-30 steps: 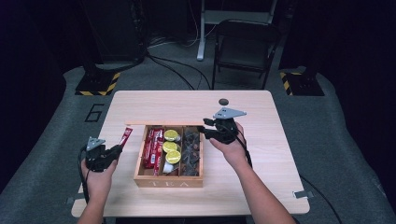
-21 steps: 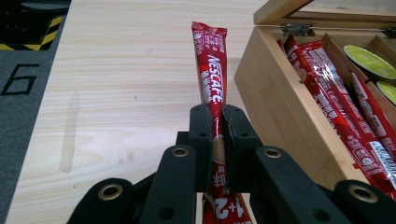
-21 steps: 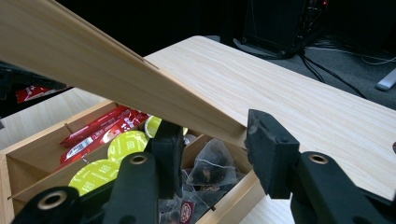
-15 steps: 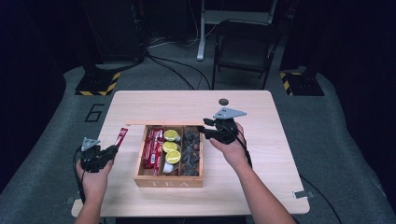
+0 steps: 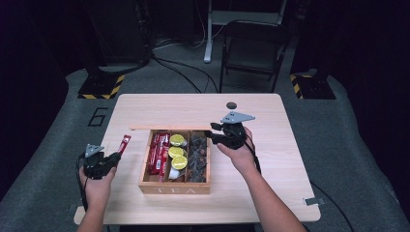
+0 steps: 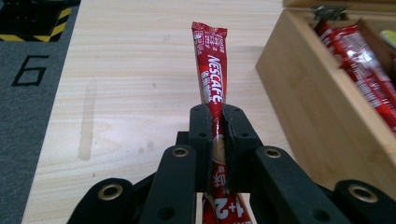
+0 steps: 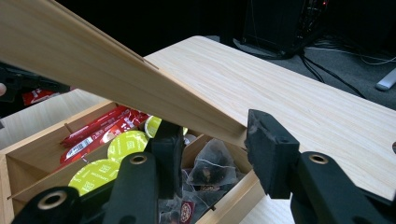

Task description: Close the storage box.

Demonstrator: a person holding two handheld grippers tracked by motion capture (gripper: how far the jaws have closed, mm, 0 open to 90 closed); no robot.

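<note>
A slim red Nescafé coffee stick sachet (image 6: 212,79) stands clamped between the closed jaws of the left gripper (image 6: 213,140), held over bare tabletop at the lower left of the high view, just left of the open wooden tea box (image 5: 174,186) and clear of it. More red sachets (image 5: 158,152) lie in the box's left compartment, yellow-green capsule lids (image 5: 177,152) in the middle one, and dark pyramid tea bags (image 5: 198,154) in the right.

At the centre of the high view, the right gripper (image 7: 212,140) reaches to the box's far right corner; in its own view the jaws stand apart either side of the edge of the raised pale wooden lid (image 7: 116,79), which slants across the upper left of that frame. Whether they actually press on the lid cannot be told.

The step in hand looks like unloading: one sachet lifted out while the other hand props the lid. The next move likely calls for lowering the sachet onto the light wooden table (image 5: 290,159) and opening the left jaws, with the lid held steady.
</note>
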